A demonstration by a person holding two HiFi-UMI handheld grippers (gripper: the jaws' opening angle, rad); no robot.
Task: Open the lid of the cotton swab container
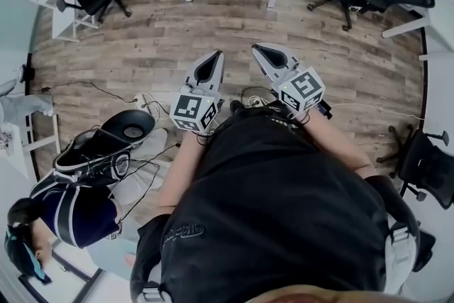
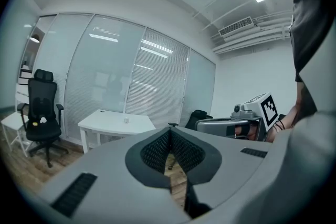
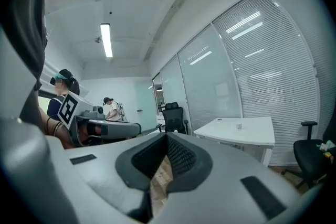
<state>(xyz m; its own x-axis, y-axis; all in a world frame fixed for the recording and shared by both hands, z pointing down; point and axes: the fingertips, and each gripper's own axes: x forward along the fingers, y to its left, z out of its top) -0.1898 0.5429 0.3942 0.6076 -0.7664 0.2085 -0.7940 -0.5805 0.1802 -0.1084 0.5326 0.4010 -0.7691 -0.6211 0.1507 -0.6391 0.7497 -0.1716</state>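
With the left gripper (image 1: 215, 54) and right gripper (image 1: 259, 49) both clenched on nothing, and the cotton swab container not identified unless it is the tiny item (image 2: 126, 119) on the white table (image 2: 105, 123), a misdirected, closed-jaw approach is risked.

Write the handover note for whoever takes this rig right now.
Left gripper: shut, empty.
Right gripper: shut, empty.
Both are held out level above the wood floor.
Container: not in any view. A white table stands ahead with a small thing on it, too small to tell.
Done: nothing.
Left: find the container, open its lid.
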